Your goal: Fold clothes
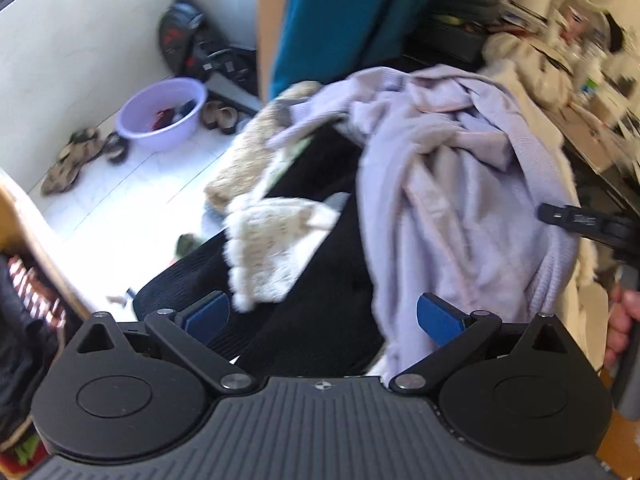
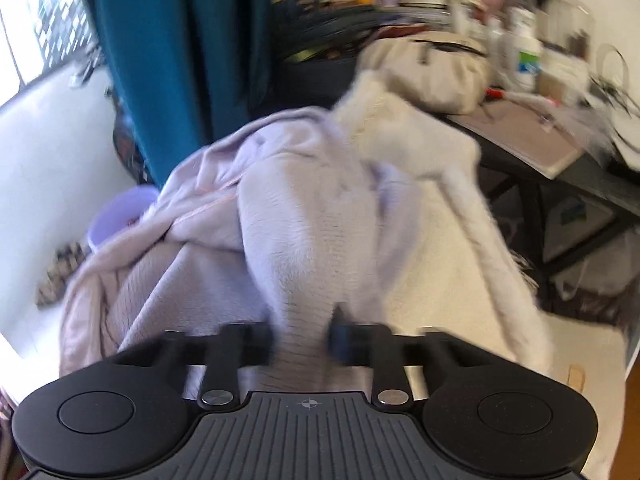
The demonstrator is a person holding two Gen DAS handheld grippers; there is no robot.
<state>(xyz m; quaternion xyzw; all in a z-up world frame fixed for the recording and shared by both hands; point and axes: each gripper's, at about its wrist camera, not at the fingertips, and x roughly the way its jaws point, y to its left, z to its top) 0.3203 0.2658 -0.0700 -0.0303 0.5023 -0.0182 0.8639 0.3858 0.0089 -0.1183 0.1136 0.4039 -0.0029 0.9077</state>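
Right tool pinches lilac garment; left tool wide open, empty, garment beside right pad.

On my left wrist feed I see a lilac plastic basin on the white tiled floor, sandals just beside it. A teal curtain hangs behind. My right wrist feed shows a cluttered dark desk with a white bottle on it.

Black mesh chair at lower centre is carrying lilac garment, cream fluffy garment and black cloth.
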